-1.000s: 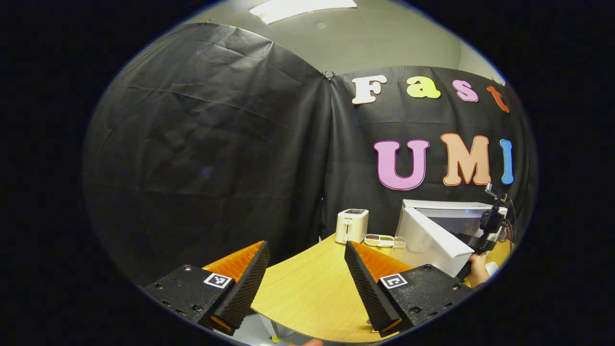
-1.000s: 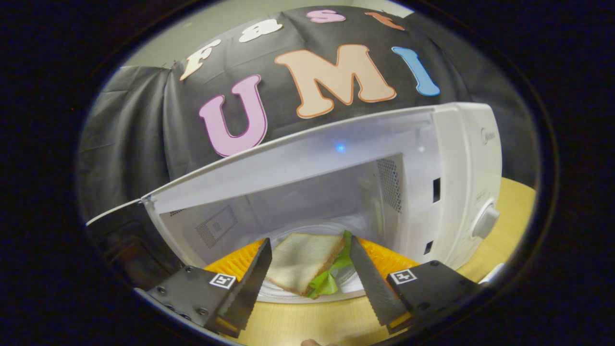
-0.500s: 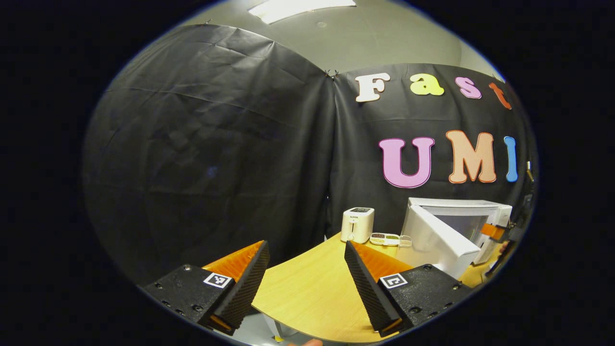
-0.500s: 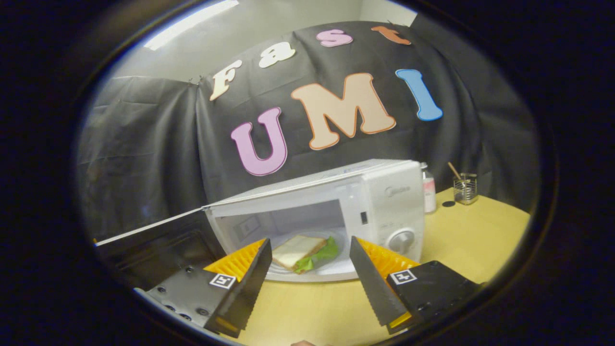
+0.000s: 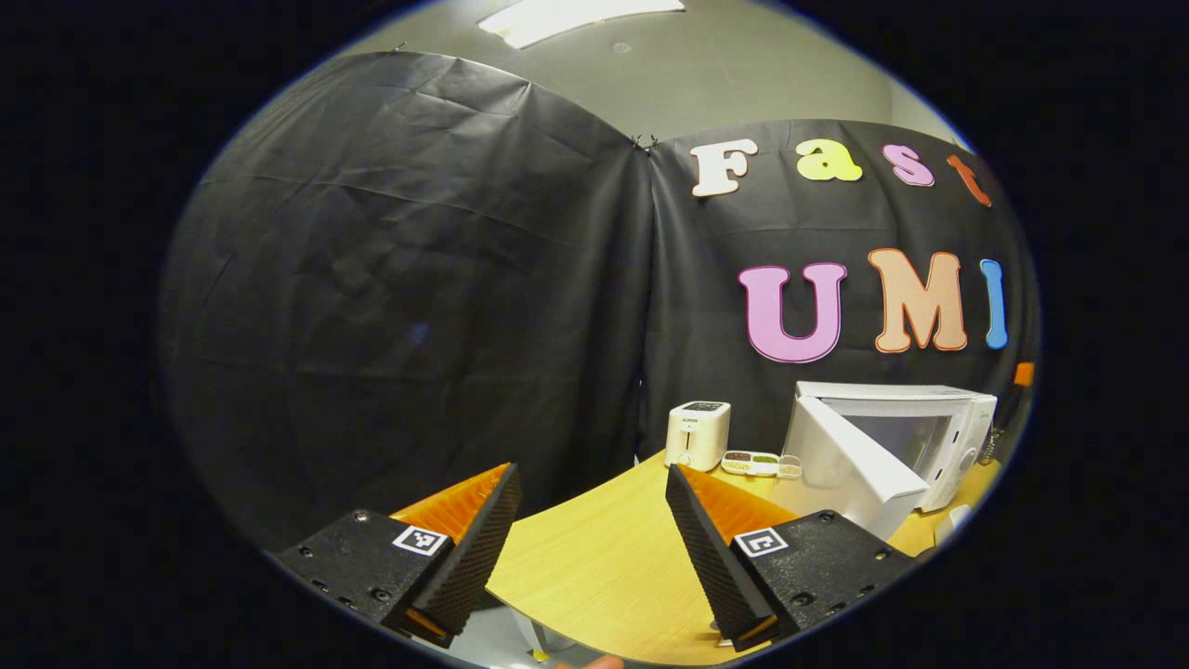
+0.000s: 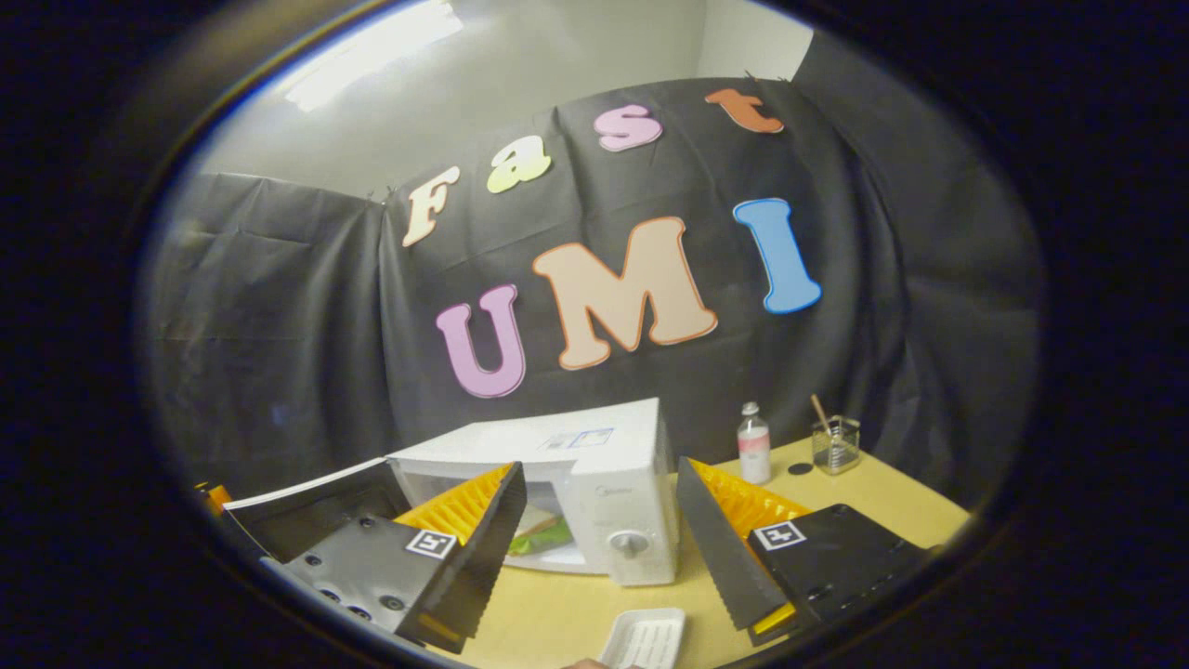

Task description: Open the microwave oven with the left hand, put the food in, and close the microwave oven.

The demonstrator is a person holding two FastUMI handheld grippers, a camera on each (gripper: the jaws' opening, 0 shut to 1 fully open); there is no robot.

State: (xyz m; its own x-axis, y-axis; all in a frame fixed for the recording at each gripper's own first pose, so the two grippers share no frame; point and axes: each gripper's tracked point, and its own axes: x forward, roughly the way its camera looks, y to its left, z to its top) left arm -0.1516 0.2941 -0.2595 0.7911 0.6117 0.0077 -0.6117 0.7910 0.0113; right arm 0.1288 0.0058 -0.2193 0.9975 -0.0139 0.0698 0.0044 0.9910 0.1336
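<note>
Judging from the sandwich point(image 6: 539, 536) lying inside the white microwave oven point(image 6: 594, 502) with its door point(image 5: 859, 460) swung open, loading done, closing left; left gripper point(image 5: 587, 548) and right gripper point(image 6: 599, 557) both spread wide, empty, well back from the oven

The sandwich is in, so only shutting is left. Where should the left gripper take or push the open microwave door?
Probably the free outer edge of the microwave door, farthest from its hinge, approached from the outer white face. The door stands swung out from the microwave, so pushing there swings it shut. The left gripper hangs open, well short of it.
</note>
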